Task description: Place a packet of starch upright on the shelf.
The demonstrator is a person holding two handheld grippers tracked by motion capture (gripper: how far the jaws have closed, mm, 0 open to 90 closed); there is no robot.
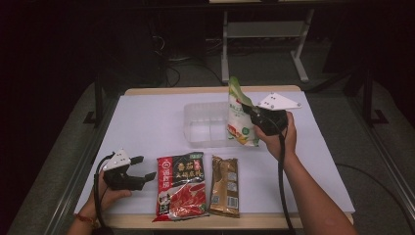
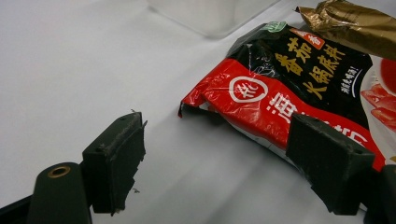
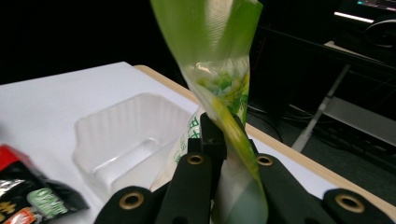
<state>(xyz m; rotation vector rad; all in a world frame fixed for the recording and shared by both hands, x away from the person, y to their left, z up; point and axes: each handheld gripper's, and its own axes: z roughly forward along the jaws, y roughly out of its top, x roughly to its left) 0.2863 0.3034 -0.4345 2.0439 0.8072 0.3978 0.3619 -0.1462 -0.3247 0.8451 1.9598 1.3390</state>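
Observation:
My right gripper (image 1: 252, 113) is shut on a green and white snack bag (image 1: 240, 117), pinched near its twisted upper part (image 3: 219, 93), and holds it upright in the air over the right end of a clear plastic tray (image 1: 208, 125). The tray (image 3: 126, 140) sits just beyond the bag in the right gripper view. My left gripper (image 1: 142, 169) rests open at the front left of the table, its jaws apart and nothing between them. Just to its right lies a red and black hotpot packet (image 1: 182, 186), whose near corner (image 2: 280, 88) lies ahead of the open left gripper (image 2: 224, 163).
A gold-brown packet (image 1: 225, 186) lies right of the red one near the front edge, and its end (image 2: 355, 23) shows at the top right of the left gripper view. The white tabletop (image 1: 147, 122) has a wooden rim. Dark floor and desk legs (image 1: 303, 63) lie beyond.

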